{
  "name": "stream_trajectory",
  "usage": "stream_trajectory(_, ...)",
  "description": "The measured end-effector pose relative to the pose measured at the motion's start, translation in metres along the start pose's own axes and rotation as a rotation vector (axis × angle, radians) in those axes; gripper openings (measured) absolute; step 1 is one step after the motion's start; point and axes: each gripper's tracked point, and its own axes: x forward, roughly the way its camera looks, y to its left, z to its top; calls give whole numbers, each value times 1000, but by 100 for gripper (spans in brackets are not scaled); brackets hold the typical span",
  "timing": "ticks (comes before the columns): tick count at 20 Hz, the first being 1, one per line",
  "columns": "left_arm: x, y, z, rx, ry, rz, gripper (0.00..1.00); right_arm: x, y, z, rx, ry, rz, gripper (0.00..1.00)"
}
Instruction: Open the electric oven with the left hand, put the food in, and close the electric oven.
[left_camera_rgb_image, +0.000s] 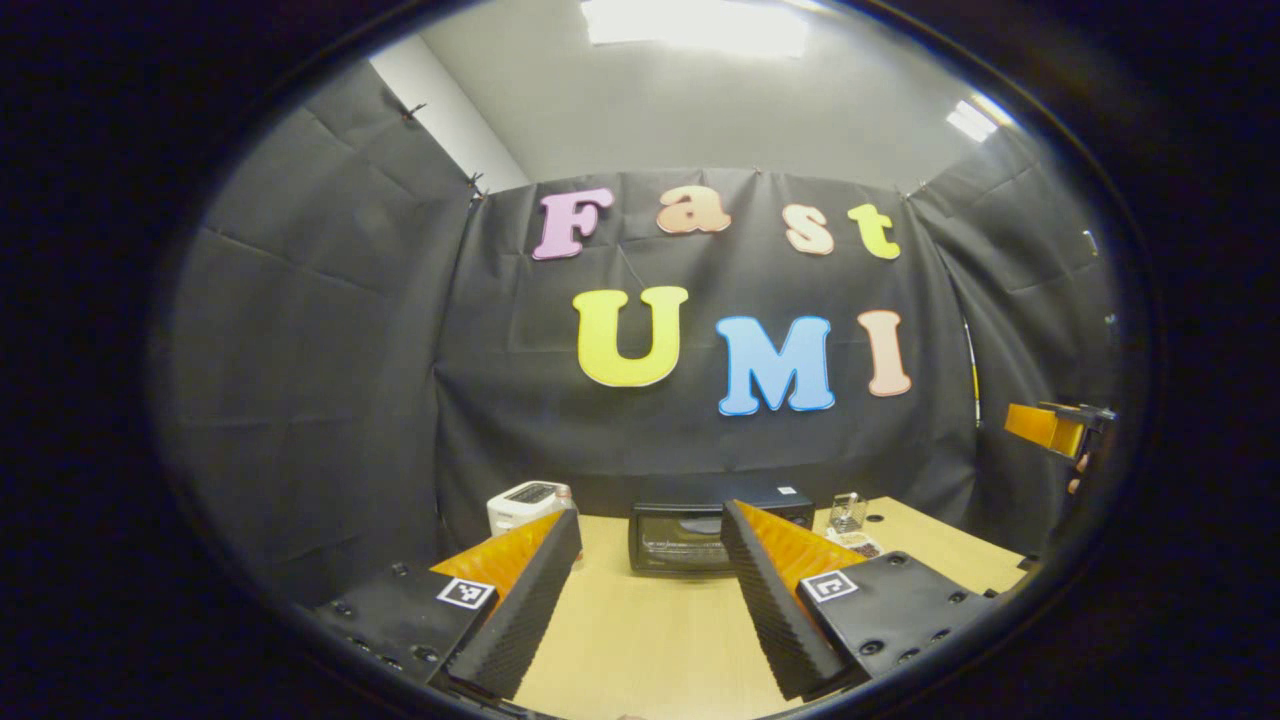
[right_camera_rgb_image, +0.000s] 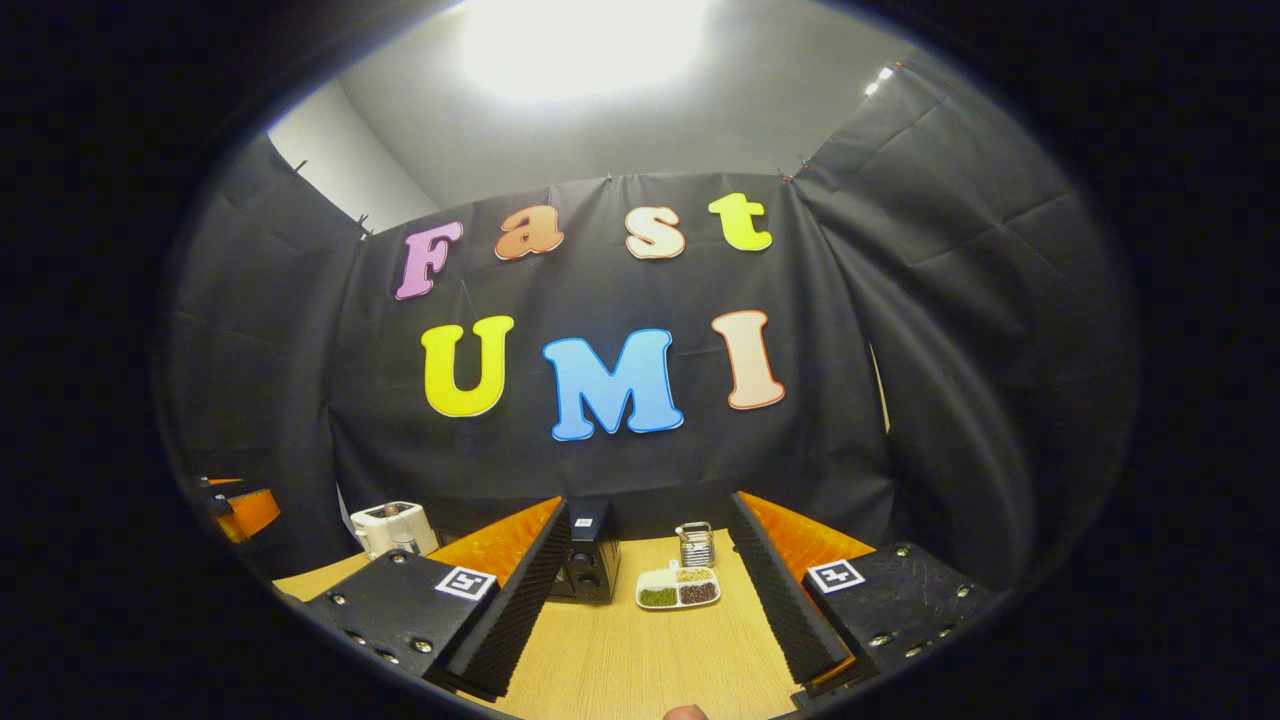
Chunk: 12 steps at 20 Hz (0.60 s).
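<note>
A: At the counter's (left_camera_rgb_image: 640, 640) far left, a white appliance (left_camera_rgb_image: 527, 503); beside it the electric oven (left_camera_rgb_image: 680, 540), door shut, against the far wall. Right of it, a divided food tray (right_camera_rgb_image: 678, 588) lies on the counter, a wire holder (right_camera_rgb_image: 695, 543) just behind it.

B: How far along is the task?

A: The food sits outside a closed oven, so loading remains; whether the door has been worked, the pictures cannot say.

B: And the tools?

A: The left tool (left_camera_rgb_image: 650, 585) hangs with its jaws wide and nothing between them, facing the oven; the right tool (right_camera_rgb_image: 650, 590), equally wide and bare, faces the tray.

B: Room to move?

A: Bare counter runs from the near edge to the oven front. Tray and holder crowd the oven's right side.
</note>
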Motion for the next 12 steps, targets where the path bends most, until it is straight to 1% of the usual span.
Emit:
stream_trajectory(2, -3, 12, 0, -10, 6, 14, 100, 0, 10, 2, 3, -3, 15, 98)
stream_trajectory(6, -6, 27, 2, -40, 0, 34, 100, 5, 22, 12, -29, -20, 38, 98)
stream_trajectory(12, -5, 33, 7, -39, -12, 34, 100, 6, 31, 17, -44, -41, 38, 98)
